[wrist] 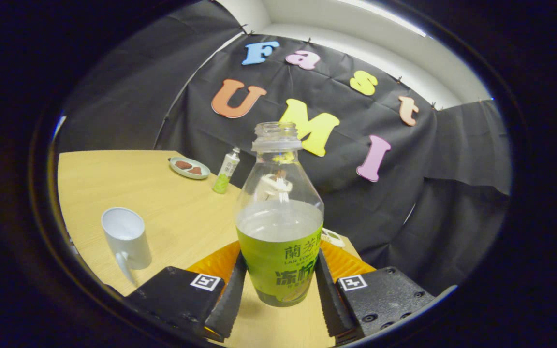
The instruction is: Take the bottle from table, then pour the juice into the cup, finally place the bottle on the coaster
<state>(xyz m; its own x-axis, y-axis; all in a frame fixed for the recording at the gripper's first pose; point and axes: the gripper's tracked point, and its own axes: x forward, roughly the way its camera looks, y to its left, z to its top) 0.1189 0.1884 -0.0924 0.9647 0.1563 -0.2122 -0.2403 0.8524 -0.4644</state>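
Clear plastic with a green label, the bottle (279, 217) stands upright and uncapped between the two fingers of the gripper (278, 295), about half full of pale juice. The jaws are closed on it, one ribbed finger (230, 299) pressing each side of the label. Just behind the bottle lies the orange coaster (218, 263) on the wooden table (162, 208). At nine o'clock from the bottle stands the white cup (126, 237), tilted in the view, well apart. At eleven o'clock, far back near the black wall, are a small plate (189, 167) and a little green and white bottle (226, 171).
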